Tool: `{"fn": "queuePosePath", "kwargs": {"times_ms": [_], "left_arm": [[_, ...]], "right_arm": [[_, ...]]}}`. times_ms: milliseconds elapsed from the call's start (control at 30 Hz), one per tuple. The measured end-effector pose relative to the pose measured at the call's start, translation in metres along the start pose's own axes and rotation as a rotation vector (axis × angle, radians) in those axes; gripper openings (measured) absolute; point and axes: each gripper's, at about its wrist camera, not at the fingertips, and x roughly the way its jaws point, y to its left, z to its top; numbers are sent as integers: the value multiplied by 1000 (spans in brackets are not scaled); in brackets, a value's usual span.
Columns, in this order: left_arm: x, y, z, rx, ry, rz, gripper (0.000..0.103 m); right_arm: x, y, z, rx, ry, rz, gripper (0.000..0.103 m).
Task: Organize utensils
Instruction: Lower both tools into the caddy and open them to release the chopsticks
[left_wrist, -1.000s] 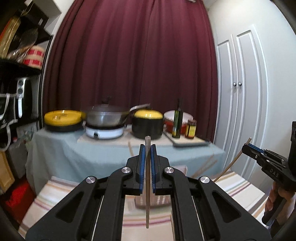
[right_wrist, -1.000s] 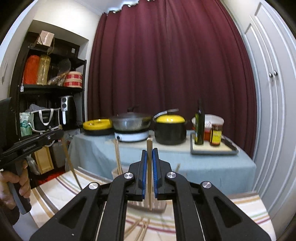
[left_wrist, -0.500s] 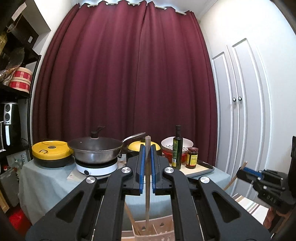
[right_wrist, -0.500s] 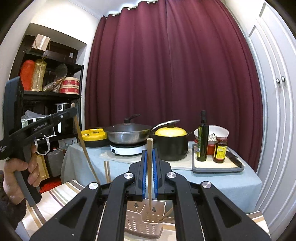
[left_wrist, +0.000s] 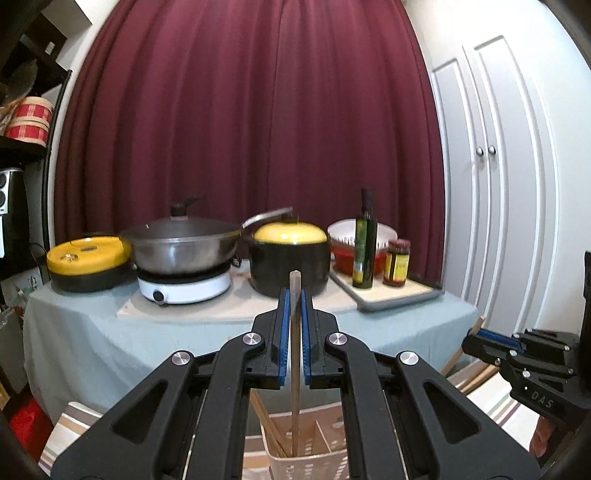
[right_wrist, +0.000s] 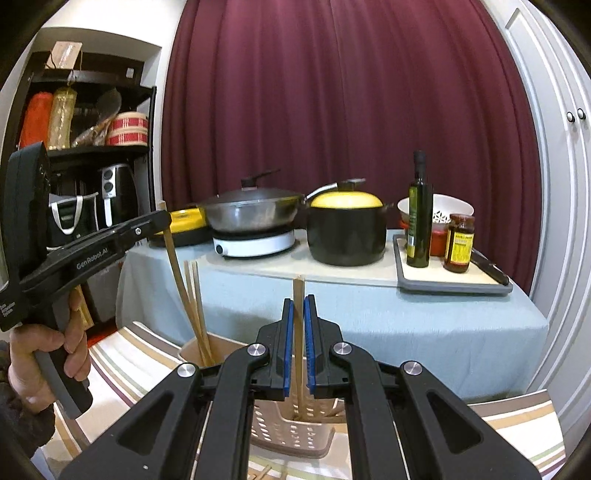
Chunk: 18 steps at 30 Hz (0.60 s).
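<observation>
Each claw, left (left_wrist: 293, 334) and right (right_wrist: 298, 341), is clamped on an upright chopstick (left_wrist: 294, 354) whose tip sits in the holder (left_wrist: 314, 448); light, stiff, smooth wood, probably best pinched mid-shaft so it can't pivot

You have two black handheld grippers (left_wrist: 294, 339) (right_wrist: 298, 347), each pinching one wooden chopstick (left_wrist: 294, 354) (right_wrist: 298, 332). Two more wooden chopsticks (right_wrist: 197, 314) stand in the one beige perforated plastic holder (right_wrist: 288, 428). On the worktop (right_wrist: 369, 314): one dark glass bottle (right_wrist: 419, 218) and one red-lidded jar (right_wrist: 459, 243).
</observation>
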Motion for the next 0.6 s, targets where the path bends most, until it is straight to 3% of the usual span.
{"fn": "queuePosePath", "kwargs": {"times_ms": [100, 167, 233, 400, 600], "left_arm": [[4, 0, -10, 2, 25, 1, 9], [3, 0, -13, 5, 31, 2, 19], [-1, 0, -14, 6, 28, 8, 33], [-14, 0, -13, 6, 20, 13, 48], [-41, -2, -13, 6, 9, 26, 58]], "right_arm": [[2, 1, -3, 2, 7, -4, 8], [0, 3, -4, 0, 4, -4, 17], [-3, 4, -3, -4, -9, -11, 34], [-19, 10, 4, -19, -50, -25, 41], [-42, 14, 8, -18, -80, -30, 43]]}}
